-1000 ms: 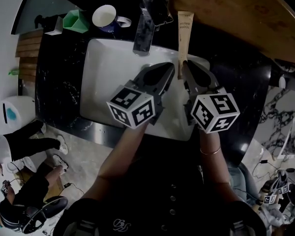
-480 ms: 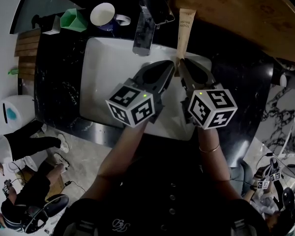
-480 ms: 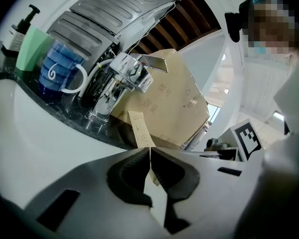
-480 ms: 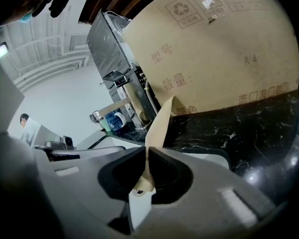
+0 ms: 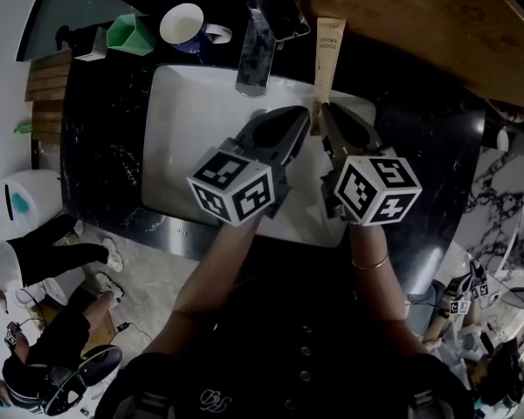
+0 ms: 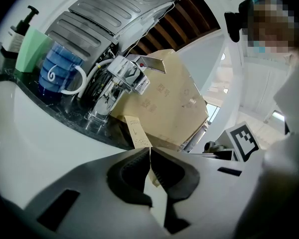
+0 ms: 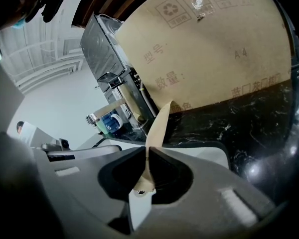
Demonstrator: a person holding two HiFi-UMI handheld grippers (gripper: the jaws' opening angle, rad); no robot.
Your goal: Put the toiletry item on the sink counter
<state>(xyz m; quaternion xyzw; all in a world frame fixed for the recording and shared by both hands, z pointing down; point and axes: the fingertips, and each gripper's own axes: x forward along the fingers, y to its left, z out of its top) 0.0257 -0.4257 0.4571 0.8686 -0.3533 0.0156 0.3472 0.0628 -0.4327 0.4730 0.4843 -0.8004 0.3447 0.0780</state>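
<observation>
Left gripper: over the white sink, jaws pressed together on nothing. Right gripper: just beside it at the sink's back edge, jaws pinching the near end of the tan toothbrush carton, which reaches past the sink's rim over the black counter. Behind the sink: chrome faucet, blue mug.

Head view: high up, looks down on the white sink, tap at 12 o'clock.
Left gripper view: low, close behind its jaws, tap at 11 o'clock.
Right gripper view: low, close, brown box at 12 o'clock.
All share: tap, brown box, tan packet.
</observation>
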